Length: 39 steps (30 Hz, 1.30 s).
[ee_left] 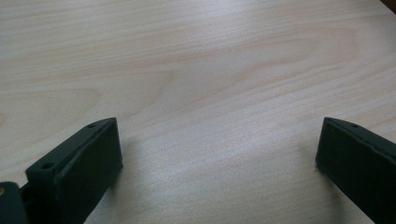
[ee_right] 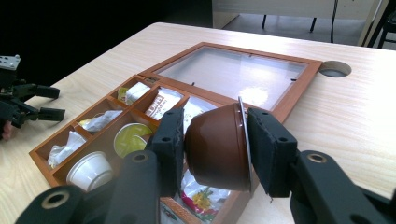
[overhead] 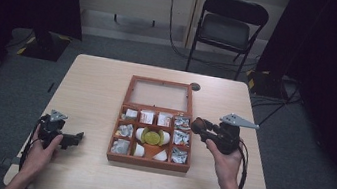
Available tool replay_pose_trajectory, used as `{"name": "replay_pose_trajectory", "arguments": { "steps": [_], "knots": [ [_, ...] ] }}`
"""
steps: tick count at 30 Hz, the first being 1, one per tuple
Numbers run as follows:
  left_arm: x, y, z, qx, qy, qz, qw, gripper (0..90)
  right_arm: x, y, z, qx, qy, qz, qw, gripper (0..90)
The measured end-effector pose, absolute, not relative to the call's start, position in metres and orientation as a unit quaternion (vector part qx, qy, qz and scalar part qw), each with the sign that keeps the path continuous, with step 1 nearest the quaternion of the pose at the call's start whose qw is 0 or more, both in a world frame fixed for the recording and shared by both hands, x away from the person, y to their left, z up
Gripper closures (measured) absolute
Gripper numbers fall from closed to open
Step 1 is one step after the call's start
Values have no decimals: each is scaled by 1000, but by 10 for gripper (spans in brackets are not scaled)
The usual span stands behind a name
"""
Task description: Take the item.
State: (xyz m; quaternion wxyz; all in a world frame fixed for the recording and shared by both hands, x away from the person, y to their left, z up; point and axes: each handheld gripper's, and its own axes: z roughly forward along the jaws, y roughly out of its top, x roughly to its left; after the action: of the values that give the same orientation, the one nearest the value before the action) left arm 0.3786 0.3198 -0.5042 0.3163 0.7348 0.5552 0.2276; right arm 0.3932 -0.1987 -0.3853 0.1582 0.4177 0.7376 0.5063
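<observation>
Light wood-grain table [overhead: 96, 89] carries a reddish-brown wooden compartment box [overhead: 148, 161] at centre. Its glass-panelled lid [overhead: 159, 94] is folded flat open at 12 o'clock.

Box contents, high view: white paper sachets [overhead: 147, 117] in the top row, crumpled clear wrappers [overhead: 125, 130] down the 9 o'clock and 3 o'clock columns. Middle cell holds white plastic creamer cups [ee_right: 91, 168] around a yellow-green foil-lidded pod [overhead: 152, 136].

Right gripper [ee_right: 215, 140] is at 3 o'clock of the box, raised over its right edge and clamped on a brown dome-shaped coffee capsule [ee_right: 217, 147]. Capsule is glossy with a smooth tapered body and a thin silver foil rim. It lies on its side: one pad sits on the domed base, the other against the flat rim face. In the high view the capsule is just beside the box's upper-right cells, clear of the table.

Left gripper [overhead: 74, 138] is at 9 o'clock, well apart from the box and low over bare tabletop. Its jaws are spread wide with nothing between them.
</observation>
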Motion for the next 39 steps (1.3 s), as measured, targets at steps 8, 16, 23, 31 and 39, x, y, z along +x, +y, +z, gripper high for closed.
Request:
{"name": "replay_pose_trajectory", "arguments": {
  "steps": [8,16,23,31,39],
  "knots": [
    [379,320,-504,735,555,228,317,0,394,-207,-386,426,735,501,165,576],
    [379,320,-504,735,555,228,316,0,395,-216,-389,440,732,493,166,576],
    [379,320,-504,735,555,228,316,0,396,-222,-391,447,732,485,172,576],
    [379,320,-504,736,555,228,315,0,400,-230,-401,459,730,477,168,576],
    [378,320,-504,735,555,228,315,0,405,-238,-413,473,730,465,164,576]
  ]
}}
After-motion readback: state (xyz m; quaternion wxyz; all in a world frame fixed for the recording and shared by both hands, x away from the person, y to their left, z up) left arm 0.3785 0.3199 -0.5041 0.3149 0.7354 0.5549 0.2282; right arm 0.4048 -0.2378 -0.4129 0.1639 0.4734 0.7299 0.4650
